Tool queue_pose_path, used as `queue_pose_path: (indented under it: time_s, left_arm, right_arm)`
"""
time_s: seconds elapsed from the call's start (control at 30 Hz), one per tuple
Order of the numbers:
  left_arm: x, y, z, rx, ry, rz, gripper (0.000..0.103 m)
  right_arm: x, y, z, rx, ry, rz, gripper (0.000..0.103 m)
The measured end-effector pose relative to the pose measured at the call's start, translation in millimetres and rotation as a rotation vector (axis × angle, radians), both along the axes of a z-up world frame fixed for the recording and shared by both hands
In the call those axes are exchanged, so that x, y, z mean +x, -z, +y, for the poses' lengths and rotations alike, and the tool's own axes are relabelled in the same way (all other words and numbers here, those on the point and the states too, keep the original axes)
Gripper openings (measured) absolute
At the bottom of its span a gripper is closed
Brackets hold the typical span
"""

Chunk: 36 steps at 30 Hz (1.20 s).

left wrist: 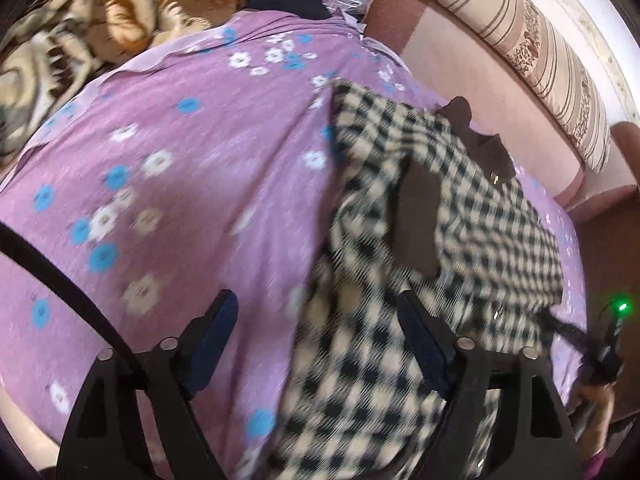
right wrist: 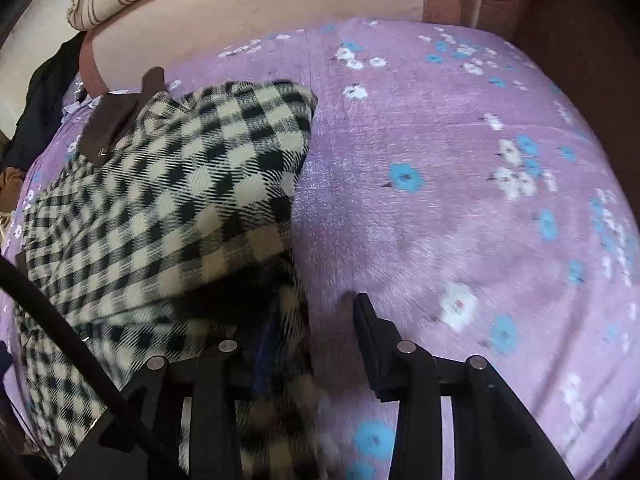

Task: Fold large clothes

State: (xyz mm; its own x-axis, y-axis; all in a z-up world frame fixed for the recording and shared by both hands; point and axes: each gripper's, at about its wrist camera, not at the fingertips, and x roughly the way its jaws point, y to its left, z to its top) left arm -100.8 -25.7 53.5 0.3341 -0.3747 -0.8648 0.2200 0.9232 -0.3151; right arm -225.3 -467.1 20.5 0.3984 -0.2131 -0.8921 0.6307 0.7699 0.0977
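A black-and-cream checked garment with brown patches lies partly folded on a purple flowered blanket. My left gripper is open, its jaws wide apart; the garment's edge lies between them, close to the right finger. In the right wrist view the garment lies at the left. My right gripper is open; its left finger is hidden under the cloth, its right finger rests over the blanket.
A striped cushion and a pink sofa back stand behind the blanket. A brown patterned blanket heap lies at the far left. A dark cloth lies beyond the garment. A cable crosses the left view.
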Motion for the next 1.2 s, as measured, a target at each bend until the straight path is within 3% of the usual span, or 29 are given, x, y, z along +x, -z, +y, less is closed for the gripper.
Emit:
queue_pose_path:
  time_s: [0.07, 0.13, 0.37, 0.63, 0.97, 1.2]
  left_arm:
    - [-10.1, 4.8, 8.3, 0.001, 0.012, 0.013, 0.083]
    - [-19.9, 11.4, 15.6, -0.002, 0.020, 0.027, 0.083]
    - [-47.0, 18.3, 25.1, -0.018, 0.041, 0.011, 0.083]
    - [-58.5, 19.5, 25.1, -0.034, 0.030, 0.007, 0.083]
    - [-87.5, 19.8, 21.0, 0.046, 0.076, -0.044, 0.083]
    - [-101.5, 19.9, 23.9, 0.059, 0.087, -0.044, 0.083]
  right_arm:
    - [-13.6, -14.0, 8.0, 0.009, -0.028, -0.033, 0.048]
    - [-29.4, -24.2, 20.0, 0.031, -0.055, -0.059, 0.064]
    - [-72.3, -12.9, 42.3, 0.092, -0.075, -0.069, 0.067]
    - [-74.9, 17.8, 48.7, 0.177, -0.059, -0.058, 0.067]
    - [-106.7, 14.5, 69.9, 0.232, -0.105, -0.072, 0.072]
    - [-137.6, 13.4, 90.7, 0.266, -0.146, -0.067, 0.075]
